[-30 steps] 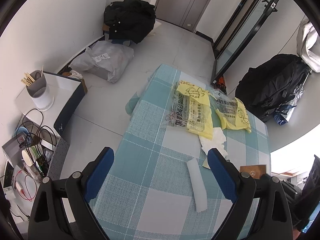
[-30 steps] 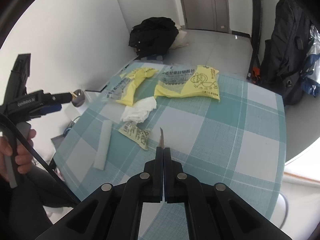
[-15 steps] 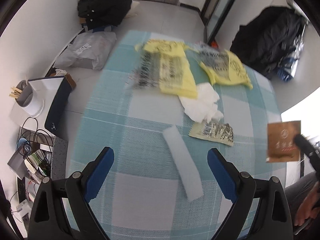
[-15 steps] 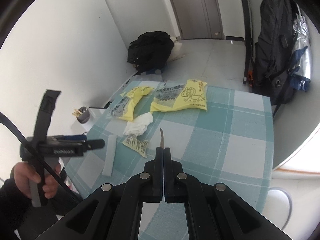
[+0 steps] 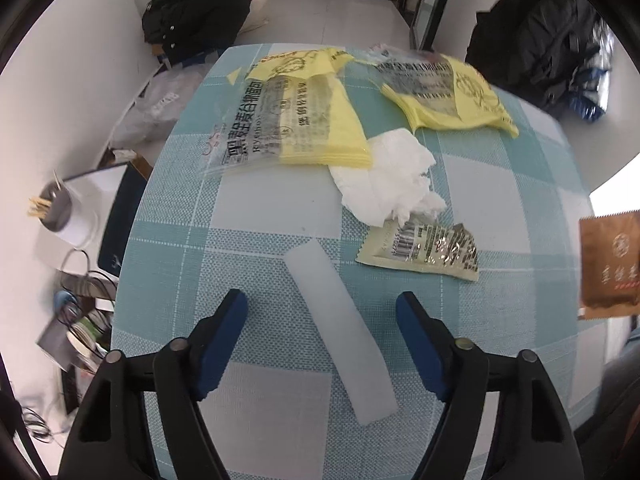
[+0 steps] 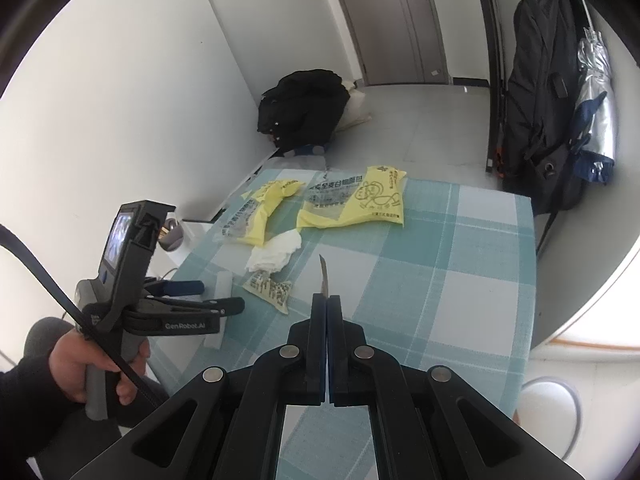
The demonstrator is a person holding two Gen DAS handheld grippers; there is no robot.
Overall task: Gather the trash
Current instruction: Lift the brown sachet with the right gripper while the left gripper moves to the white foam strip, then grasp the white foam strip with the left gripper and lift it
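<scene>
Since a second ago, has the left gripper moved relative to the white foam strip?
Yes. The left gripper has come down over the white foam strip, which now lies between its closing jaws, untouched; earlier the strip lay ahead, nearer the right-hand finger.

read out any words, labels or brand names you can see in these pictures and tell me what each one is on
"GenRobot.AI": on the side of the left gripper.
Brown sachet held by the right gripper: Chinese characters, blurred.
Yellow packets: Chinese print, too distorted to read.
Small wrapper: barcode and fine print, too small.
</scene>
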